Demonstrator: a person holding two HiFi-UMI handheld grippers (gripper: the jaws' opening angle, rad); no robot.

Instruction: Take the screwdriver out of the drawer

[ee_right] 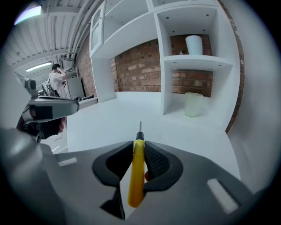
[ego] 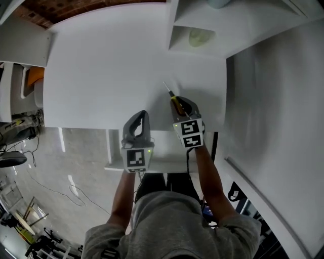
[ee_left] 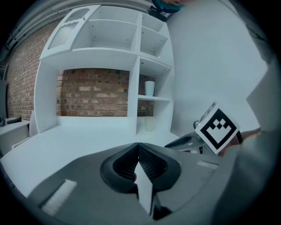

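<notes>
Looking down from the head view, the right gripper [ego: 182,105] covers most of the screwdriver's [ego: 171,96] handle. A bluish thing [ego: 220,3] atop the shelf unit [ego: 253,23] is cut off by the top edge. The far-off person [ee_right: 56,79] is too small to make out.

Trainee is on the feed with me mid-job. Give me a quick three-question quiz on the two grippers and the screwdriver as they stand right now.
1. True or false: the right gripper is shut on the yellow screwdriver.
2. Multiple choice: the left gripper has its jaws A) wide apart, B) together with nothing between them, C) closed on a cup.
3. Fill in: the screwdriver's metal tip sticks out past the jaws, above the white ____.

Key: 1 true. 2 B. 3 desk.
</notes>
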